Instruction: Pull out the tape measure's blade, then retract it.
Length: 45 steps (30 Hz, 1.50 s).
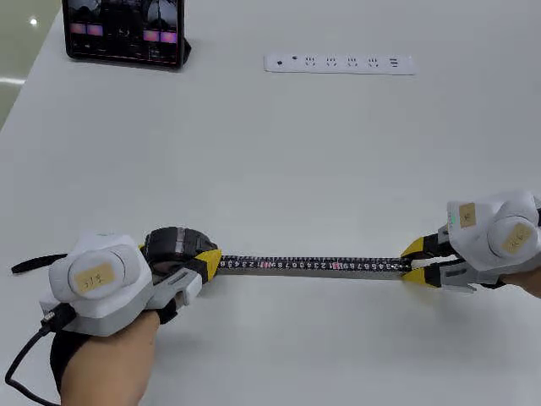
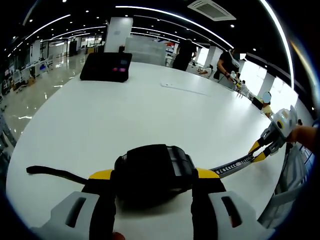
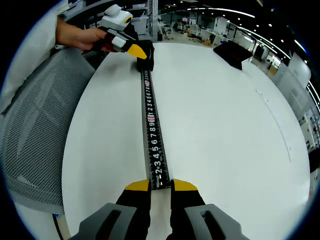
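A black tape measure case [image 1: 175, 245] lies on the white table at the lower left, and my left gripper [image 1: 205, 264] is shut on it. In the left gripper view the case [image 2: 153, 171] sits between the yellow-tipped jaws. The dark blade [image 1: 313, 266] with white numbers runs flat along the table to the right. My right gripper [image 1: 413, 261] is shut on the blade's end. In the right gripper view the blade [image 3: 151, 130] stretches away from the jaws toward the case [image 3: 145, 54] and the left gripper [image 3: 131, 48].
A black tablet [image 1: 125, 30] stands at the far left of the table and a white power strip [image 1: 339, 63] lies at the far middle. A black wrist strap [image 1: 35, 263] trails left of the case. A mesh chair [image 3: 37, 125] is beside the table.
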Each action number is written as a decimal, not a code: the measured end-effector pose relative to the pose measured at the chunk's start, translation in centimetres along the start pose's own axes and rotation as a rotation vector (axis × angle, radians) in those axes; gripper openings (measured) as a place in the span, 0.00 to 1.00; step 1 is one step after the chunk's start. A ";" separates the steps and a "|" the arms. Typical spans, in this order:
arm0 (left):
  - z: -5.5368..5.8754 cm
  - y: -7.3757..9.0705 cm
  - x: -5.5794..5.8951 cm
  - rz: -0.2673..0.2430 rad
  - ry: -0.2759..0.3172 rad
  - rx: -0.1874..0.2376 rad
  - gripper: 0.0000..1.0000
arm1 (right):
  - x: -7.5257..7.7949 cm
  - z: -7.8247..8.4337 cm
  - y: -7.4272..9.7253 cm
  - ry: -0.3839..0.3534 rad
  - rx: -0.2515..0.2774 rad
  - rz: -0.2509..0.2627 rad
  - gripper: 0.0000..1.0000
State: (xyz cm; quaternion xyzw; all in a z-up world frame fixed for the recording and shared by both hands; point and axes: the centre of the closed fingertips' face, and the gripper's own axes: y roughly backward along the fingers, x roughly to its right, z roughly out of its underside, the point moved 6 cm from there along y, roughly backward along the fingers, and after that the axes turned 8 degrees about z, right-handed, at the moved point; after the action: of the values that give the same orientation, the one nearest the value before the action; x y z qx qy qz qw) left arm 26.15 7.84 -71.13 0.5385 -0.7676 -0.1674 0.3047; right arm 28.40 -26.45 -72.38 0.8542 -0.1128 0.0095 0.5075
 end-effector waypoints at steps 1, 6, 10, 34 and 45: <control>0.0 0.0 0.0 0.002 0.001 -0.001 0.56 | 0.0 0.0 0.0 0.000 -0.001 -0.001 0.11; 0.1 0.0 0.0 0.004 0.005 0.000 0.56 | 0.1 0.0 -0.1 0.004 -0.005 -0.002 0.11; 0.1 0.0 0.0 0.006 0.010 0.001 0.56 | 0.1 -0.3 -0.2 0.005 0.003 -0.002 0.11; 0.1 0.2 -0.2 0.025 0.047 0.011 0.56 | -0.1 -4.3 -2.0 0.016 0.069 -0.028 0.11; 0.1 0.3 -0.2 0.028 0.053 0.013 0.56 | -0.3 -5.4 -2.9 0.019 0.089 -0.038 0.11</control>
State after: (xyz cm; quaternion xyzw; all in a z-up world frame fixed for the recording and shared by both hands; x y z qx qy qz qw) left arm 25.91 8.08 -71.15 0.5339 -0.7676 -0.1439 0.3240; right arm 29.25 -20.35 -72.28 0.8779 -0.0913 0.0128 0.4700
